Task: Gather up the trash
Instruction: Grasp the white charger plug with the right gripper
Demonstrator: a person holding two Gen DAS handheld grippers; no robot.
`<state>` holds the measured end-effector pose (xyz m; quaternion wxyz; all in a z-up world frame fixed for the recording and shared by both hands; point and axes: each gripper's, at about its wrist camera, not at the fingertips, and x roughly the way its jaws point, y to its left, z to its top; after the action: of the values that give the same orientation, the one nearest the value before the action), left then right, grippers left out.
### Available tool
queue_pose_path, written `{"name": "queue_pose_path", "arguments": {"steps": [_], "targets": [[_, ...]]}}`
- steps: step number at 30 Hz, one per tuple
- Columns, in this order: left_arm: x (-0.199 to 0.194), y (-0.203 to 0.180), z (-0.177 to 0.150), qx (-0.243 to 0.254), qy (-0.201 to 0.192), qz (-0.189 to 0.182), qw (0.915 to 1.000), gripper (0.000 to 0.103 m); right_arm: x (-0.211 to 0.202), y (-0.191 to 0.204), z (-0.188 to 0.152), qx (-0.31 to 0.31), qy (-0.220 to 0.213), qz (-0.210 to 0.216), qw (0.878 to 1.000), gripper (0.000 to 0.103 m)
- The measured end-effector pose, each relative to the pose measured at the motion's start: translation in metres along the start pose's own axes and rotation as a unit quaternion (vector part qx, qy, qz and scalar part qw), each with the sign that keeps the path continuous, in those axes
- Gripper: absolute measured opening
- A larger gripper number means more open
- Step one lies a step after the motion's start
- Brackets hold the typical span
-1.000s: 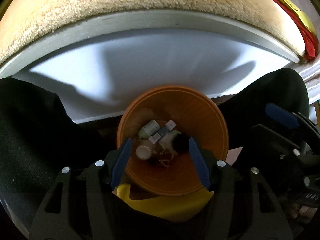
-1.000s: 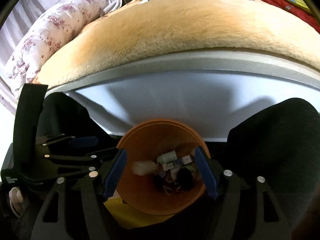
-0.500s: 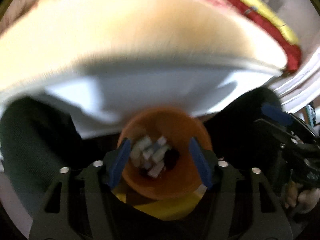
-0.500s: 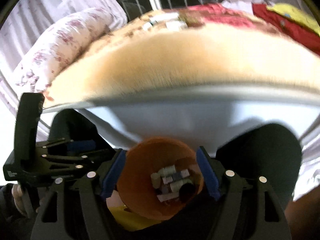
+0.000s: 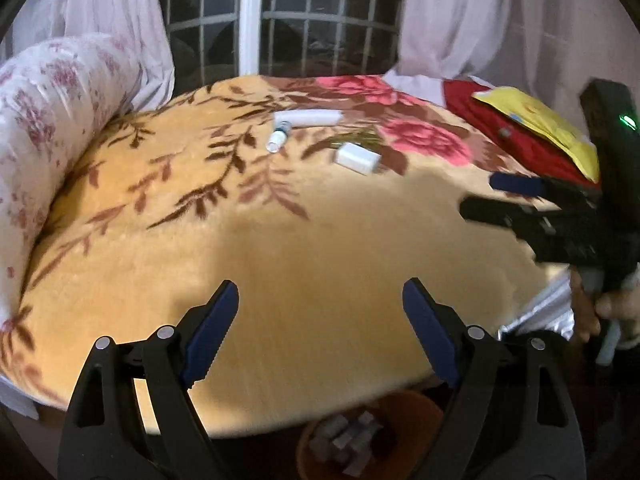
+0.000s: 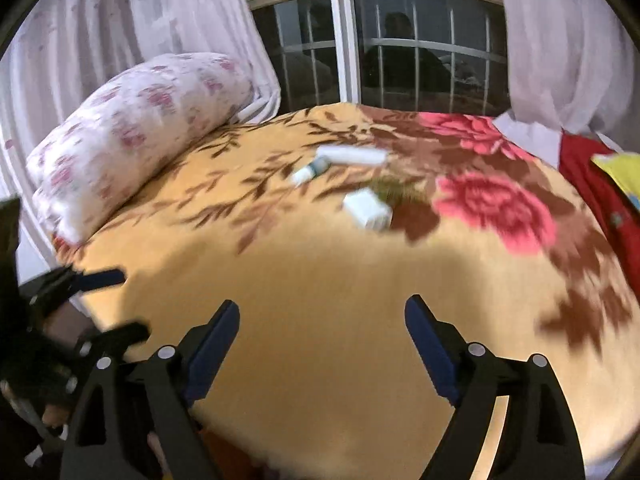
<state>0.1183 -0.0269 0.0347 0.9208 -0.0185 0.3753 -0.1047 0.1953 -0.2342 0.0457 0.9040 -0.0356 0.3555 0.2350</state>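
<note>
Trash [image 5: 357, 159] beyond empty, opening hand-held gripper [image 5: 320, 312]

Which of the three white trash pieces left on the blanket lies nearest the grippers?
The white box, lying closest to the bed's front edge; the small bottle and the long white tube lie farther back toward the window.

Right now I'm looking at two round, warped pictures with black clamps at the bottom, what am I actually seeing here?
A person holds a clamp-like gripper in each hand, each carrying a wide-angle camera looking along its fingers. One picture comes from the left gripper, the other from the right gripper. Both point at a bed with a flowered blanket. On it lie a long white box, a small bottle and a small white box. An orange bin holding trash sits below the bed's edge. Both grippers are opening, with nothing between their fingers.
</note>
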Motion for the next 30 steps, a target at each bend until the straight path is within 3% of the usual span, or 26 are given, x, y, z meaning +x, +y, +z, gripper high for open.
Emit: {"name": "queue_pose_path", "arguments": {"steps": [7, 13, 15, 21, 26, 30], "targets": [[0.022, 0.025, 0.006, -0.05, 0.019, 0.002, 0.9986, 0.082, 0.115, -0.038, 0.065, -0.005, 0.066, -0.013, 0.998, 0.086], [0.029, 0.034, 0.0, -0.058, 0.033, 0.008, 0.9978, 0.082, 0.174, -0.05, 0.081, 0.019, 0.134, 0.004, 0.991, 0.085], [0.032, 0.036, -0.004, -0.061, 0.037, 0.005, 0.9975, 0.082, 0.186, -0.048, 0.079, 0.016, 0.154, -0.012, 0.988, 0.075], [0.034, 0.031, -0.01, -0.054, 0.034, 0.012, 0.9979, 0.082, 0.186, -0.036, 0.08, 0.007, 0.149, -0.035, 0.988, 0.045], [0.03, 0.037, -0.005, -0.057, 0.032, 0.007, 0.9978, 0.082, 0.163, -0.023, 0.063, 0.025, 0.136, -0.011, 0.99, 0.043], [0.037, 0.042, 0.019, -0.047, 0.025, 0.007, 0.9986, 0.082, 0.142, -0.02, 0.046, 0.04, 0.105, -0.009, 0.994, 0.043]]}}
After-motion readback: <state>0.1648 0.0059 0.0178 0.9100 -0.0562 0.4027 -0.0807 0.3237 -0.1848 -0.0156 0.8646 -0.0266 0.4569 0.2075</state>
